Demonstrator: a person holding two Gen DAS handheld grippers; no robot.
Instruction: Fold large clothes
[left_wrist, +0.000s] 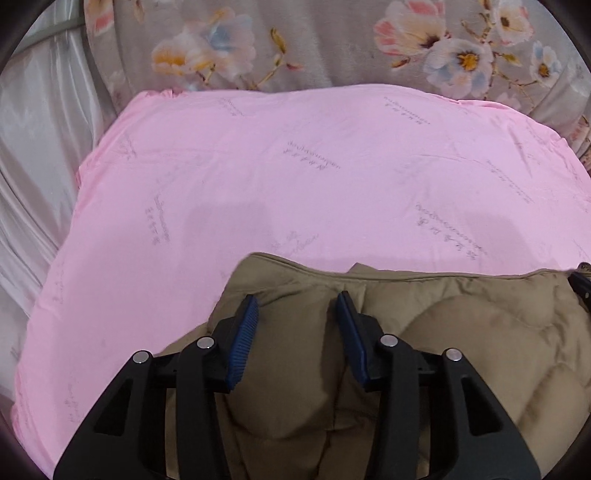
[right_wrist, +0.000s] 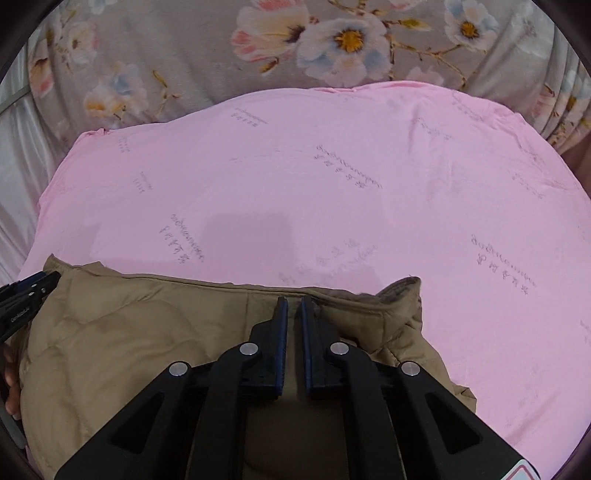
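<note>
A tan quilted jacket (left_wrist: 461, 332) lies on the near part of a pink sheet (left_wrist: 295, 166), its straight upper edge facing away from me. My left gripper (left_wrist: 298, 298) hovers over the jacket's left corner, jaws apart, the blue pads (left_wrist: 243, 332) pressing nothing. In the right wrist view the jacket (right_wrist: 129, 332) spreads to the left, with a turned-up corner on the right. My right gripper (right_wrist: 293, 300) is at the jacket's upper edge, its pads nearly together with a thin fold of tan cloth pinched between them. The left gripper (right_wrist: 26, 295) shows at that view's left edge.
A grey floral quilt (left_wrist: 332, 44) is bunched along the far side of the pink sheet (right_wrist: 406, 184). White satin cloth (left_wrist: 29, 147) hangs at the left. Part of a hand (right_wrist: 9, 387) shows at the left edge of the right wrist view.
</note>
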